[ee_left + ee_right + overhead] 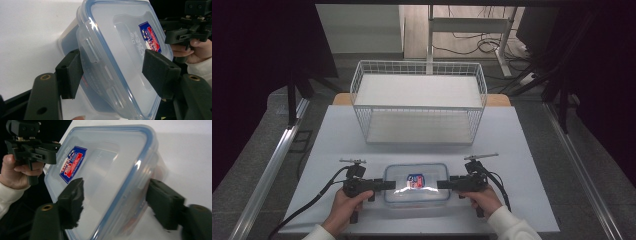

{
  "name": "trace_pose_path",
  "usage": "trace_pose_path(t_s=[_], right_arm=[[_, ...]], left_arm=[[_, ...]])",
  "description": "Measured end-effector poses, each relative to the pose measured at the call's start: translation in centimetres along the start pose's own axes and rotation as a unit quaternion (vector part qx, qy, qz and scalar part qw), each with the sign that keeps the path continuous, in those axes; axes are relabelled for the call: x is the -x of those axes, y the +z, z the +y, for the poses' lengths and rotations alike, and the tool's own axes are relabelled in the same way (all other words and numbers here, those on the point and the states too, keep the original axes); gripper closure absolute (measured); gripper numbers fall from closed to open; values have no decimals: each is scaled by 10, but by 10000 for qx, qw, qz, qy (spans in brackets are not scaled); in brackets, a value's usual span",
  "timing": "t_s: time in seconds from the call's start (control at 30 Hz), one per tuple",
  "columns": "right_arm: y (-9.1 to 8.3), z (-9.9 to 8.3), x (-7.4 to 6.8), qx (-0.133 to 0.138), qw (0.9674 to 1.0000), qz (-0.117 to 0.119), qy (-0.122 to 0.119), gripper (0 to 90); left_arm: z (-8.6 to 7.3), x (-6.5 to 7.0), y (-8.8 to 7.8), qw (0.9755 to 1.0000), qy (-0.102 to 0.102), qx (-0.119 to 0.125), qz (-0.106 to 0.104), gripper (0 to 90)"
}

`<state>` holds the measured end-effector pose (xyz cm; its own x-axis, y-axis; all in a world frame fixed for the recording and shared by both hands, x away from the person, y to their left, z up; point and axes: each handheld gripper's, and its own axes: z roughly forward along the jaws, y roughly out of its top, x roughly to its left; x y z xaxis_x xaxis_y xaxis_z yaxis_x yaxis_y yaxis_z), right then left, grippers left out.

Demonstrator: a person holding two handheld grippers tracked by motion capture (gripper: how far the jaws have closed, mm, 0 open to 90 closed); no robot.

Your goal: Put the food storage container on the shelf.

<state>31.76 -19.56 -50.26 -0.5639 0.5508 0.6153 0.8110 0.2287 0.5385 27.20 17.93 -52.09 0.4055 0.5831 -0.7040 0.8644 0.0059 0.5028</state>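
Observation:
A clear plastic food container with a blue-sealed lid and a red-and-blue sticker lies at the near middle of the white table. My left gripper reaches in level from the left and straddles the container's left end. In the left gripper view the container sits between the pads of the left gripper, one on the lid and one against the side latch. My right gripper does the same at the right end. There the right gripper has its pads on the lid and side of the container.
A white wire basket stands behind the container at the table's middle, its open top towards the camera. Cables trail from both grippers to the near table edge. Metal rails run along the floor on both sides.

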Motion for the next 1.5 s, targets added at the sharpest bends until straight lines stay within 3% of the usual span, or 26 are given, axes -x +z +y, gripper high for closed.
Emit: trace_pose_path(t_s=[0.23, 0.47, 1.1, 1.27, 1.5], right_arm=[[-9, -4, -4, 113, 9991, 1, 420, 433], [-16, -10, -13, 248, 9980, -56, 582, 484], [-22, -11, -23, 323, 9976, -121, 607, 498], [-25, -10, -24, 403, 9975, -109, 576, 493], [-27, -8, -24, 430, 9975, -114, 555, 493]], left_arm=[[-3, 6, -5, 9999, 7, 114, 37, 398], [-10, 17, -12, 9996, 86, 265, 106, 438], [-10, 26, -20, 9993, 203, 288, 114, 466], [-7, 33, -21, 9984, 402, 332, 206, 469], [-3, 34, -21, 9982, 450, 334, 199, 470]])
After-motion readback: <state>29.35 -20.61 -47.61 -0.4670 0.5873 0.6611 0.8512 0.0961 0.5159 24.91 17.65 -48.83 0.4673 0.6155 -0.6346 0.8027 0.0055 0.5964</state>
